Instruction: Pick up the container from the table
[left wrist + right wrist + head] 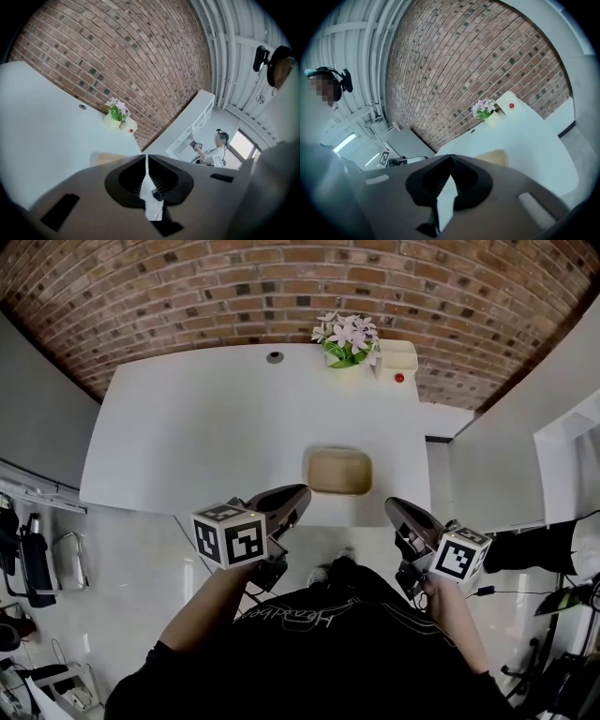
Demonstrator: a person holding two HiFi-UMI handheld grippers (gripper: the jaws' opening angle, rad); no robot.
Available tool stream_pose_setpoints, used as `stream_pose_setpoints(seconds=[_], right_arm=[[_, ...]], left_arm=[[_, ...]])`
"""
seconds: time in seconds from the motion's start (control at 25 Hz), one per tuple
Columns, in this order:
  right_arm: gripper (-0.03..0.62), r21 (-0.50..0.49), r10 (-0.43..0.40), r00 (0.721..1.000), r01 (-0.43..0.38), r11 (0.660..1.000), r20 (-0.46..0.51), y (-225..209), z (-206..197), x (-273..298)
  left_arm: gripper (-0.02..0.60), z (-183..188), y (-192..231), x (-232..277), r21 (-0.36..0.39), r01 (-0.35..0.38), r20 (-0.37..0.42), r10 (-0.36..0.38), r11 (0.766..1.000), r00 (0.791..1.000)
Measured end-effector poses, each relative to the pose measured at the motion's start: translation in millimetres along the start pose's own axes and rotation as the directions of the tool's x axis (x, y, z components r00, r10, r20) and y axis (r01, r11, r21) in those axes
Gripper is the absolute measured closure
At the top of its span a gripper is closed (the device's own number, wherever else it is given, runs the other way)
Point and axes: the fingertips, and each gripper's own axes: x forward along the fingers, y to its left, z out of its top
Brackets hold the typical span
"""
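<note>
1. Both arms reach up from the bottom of the head view. The left forearm [208, 604] is bare and the right forearm [457, 607] comes out of a dark sleeve, and each ends at a black-and-white marker cube [230, 535].
2. The left hand-held gripper [298, 495] slants towards the upper right of the frame. The right hand-held gripper [396, 509] slants towards the upper left, so the two tips lean in towards each other over the near edge of the bench [187, 427].
3. In the left gripper view, the dark ribbed jaws of the left hand-held gripper [146, 157] are pressed together with nothing between them. In the right gripper view, the right hand-held gripper [450, 158] is likewise closed at the tips and empty.
4. The container [338, 472] sits on the bench just above centre frame, close to the near edge. It lies between the two tips and a little above them, touching neither.
5. The container rests flat with its open side up, and its long axis runs left to right across the head view. It peeks over the gripper body in the left gripper view [105, 158] and the right gripper view [494, 157].
6. It is a shallow rounded rectangle in matt tan with a paler rim. The bench is smooth and white, with rounded corners.
7. At the far edge of the bench stand a flower pot [345, 341] with pink blooms and a white box [398, 357] with a red dot. Behind them is a rough red brick wall [187, 296]
</note>
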Motion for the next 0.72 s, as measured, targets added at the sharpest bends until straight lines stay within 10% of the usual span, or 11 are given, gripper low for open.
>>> stream_pose_setpoints(seconds=[0.72], right_arm=[[0.574, 0.043, -0.047, 0.992, 0.052, 0.998, -0.119, -85, 4, 48]], left_arm=[[0.569, -4, 71, 40, -0.078, -0.146, -0.089, 0.139, 0.986, 0.986]])
